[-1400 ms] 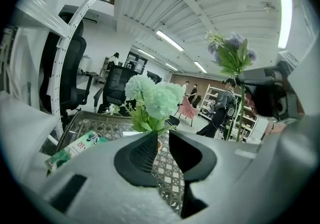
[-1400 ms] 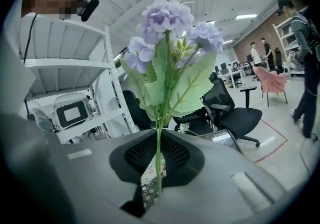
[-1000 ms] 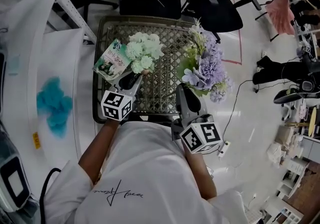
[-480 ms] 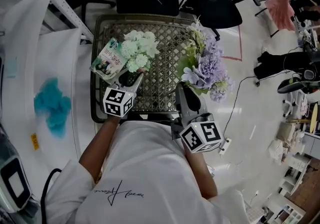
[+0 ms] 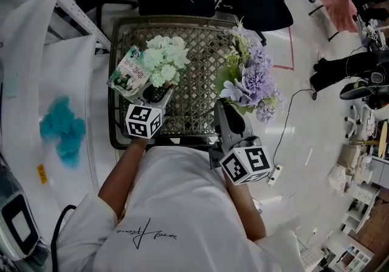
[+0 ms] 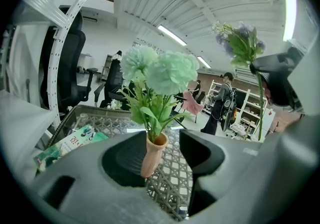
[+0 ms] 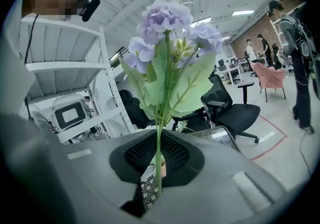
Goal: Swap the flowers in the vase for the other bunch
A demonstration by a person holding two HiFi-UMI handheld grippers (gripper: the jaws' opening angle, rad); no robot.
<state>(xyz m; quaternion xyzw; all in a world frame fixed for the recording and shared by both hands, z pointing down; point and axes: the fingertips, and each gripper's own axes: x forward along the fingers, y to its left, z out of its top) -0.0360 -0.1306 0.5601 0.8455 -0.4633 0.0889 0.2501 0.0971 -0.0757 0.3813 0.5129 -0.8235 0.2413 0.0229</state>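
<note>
Head view: left gripper (image 5: pixel 159 95) sits at the pale green flowers (image 5: pixel 165 58) on the woven wicker table (image 5: pixel 200 91). Right gripper (image 5: pixel 223 109) carries the purple bunch (image 5: pixel 250 79).

Left gripper view: jaws have just been opening and are now released. A slim clay vase (image 6: pixel 151 157) stands upright between the fingers, stems pointing up.

Right gripper view: jaws are clenched on the purple bunch's thin vertical stem, fabric blooms on top.

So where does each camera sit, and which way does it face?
Head view: on the person's head, steeply down at the wicker table; shirt, arms, grippers show.
Left gripper view: on the left gripper, along its jaws, just opening round the vase.
Right gripper view: on the right gripper, along jaws shut on the purple bunch.
All show the purple bunch.
</note>
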